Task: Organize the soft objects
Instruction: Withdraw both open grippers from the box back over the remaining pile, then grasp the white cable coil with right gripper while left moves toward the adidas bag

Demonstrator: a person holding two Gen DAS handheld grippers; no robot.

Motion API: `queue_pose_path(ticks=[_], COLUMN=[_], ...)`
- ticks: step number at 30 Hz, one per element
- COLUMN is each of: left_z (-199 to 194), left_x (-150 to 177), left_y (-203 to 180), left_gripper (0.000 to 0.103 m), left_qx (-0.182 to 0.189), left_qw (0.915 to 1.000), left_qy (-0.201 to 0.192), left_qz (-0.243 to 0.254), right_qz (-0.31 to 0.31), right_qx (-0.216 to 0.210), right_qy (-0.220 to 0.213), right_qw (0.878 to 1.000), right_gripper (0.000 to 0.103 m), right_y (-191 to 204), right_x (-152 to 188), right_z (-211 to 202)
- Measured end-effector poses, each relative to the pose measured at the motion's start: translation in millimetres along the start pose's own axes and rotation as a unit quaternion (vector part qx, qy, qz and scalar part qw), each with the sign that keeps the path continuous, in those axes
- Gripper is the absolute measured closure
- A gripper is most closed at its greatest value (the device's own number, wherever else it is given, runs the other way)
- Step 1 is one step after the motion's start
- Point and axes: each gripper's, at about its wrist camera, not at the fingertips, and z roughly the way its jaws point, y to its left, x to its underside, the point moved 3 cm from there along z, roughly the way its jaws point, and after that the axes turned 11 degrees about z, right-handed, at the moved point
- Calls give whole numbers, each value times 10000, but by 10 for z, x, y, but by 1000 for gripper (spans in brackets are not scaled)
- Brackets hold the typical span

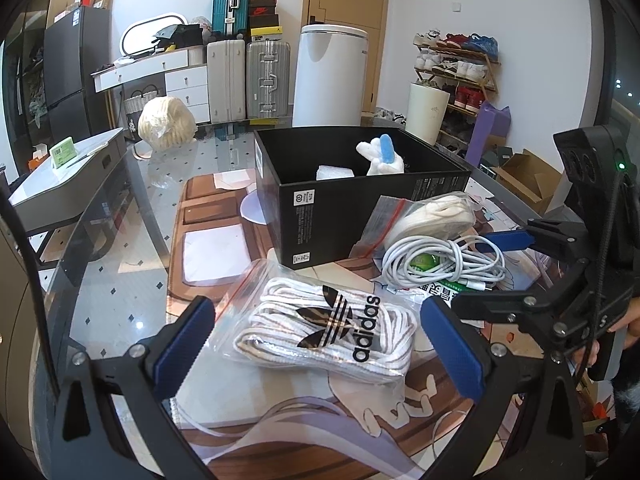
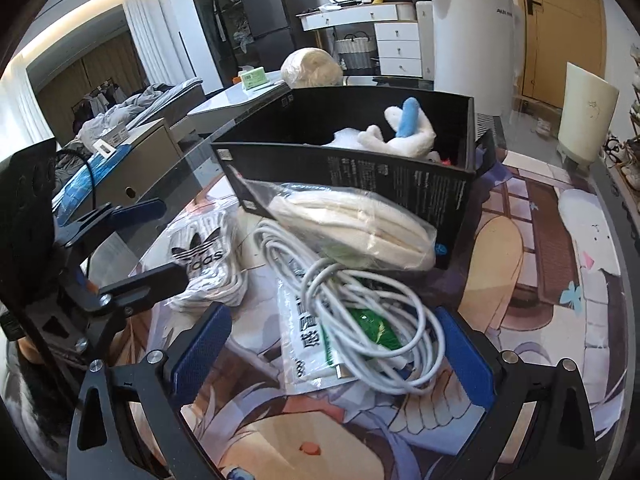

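Note:
A clear zip bag of white Adidas laces (image 1: pixel 332 324) lies on the printed mat, between the blue pads of my open left gripper (image 1: pixel 320 340). My open right gripper (image 2: pixel 334 350) straddles a coil of white cable (image 2: pixel 360 312) lying on a green-and-white packet (image 2: pixel 316 344). A bag of cream fabric (image 2: pixel 356 228) leans on the open black box (image 1: pixel 344 220). A white-and-blue plush toy (image 2: pixel 404 132) sits inside the box. The right gripper also shows in the left wrist view (image 1: pixel 480 268), and the left gripper in the right wrist view (image 2: pixel 160 244).
The glass table's edge (image 1: pixel 100 248) runs on the left. A cream wrapped bundle (image 1: pixel 166 122) sits at the far end of the table. Behind it stand a white bin (image 1: pixel 328 76), suitcases (image 1: pixel 248 76), a shoe rack (image 1: pixel 460 72) and a grey cabinet (image 1: pixel 64 176).

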Motion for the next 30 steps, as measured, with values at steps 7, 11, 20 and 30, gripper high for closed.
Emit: queue_pose_path(ticks=[7,11,20,30], left_z=[5,8,7,30], left_x=[-1,-2,-2,13], left_y=[0,1,-2,-18], left_gripper=[0,0,0,0], left_qx=[13,17,18,44], left_qw=[10000,10000,10000,10000], left_qy=[21,23,24,44], left_qz=[7,14,17,26], right_qz=[58,111,108,85], right_qx=[127,129,190,187], right_qy=[36,92,73,-27], right_qw=[9999,9998,9997,9998], right_gripper=[12,17,27,42], right_y=[-42,-50,-77,-142], right_x=[-54,-61,-46,13], right_z=[73,90,105,28])
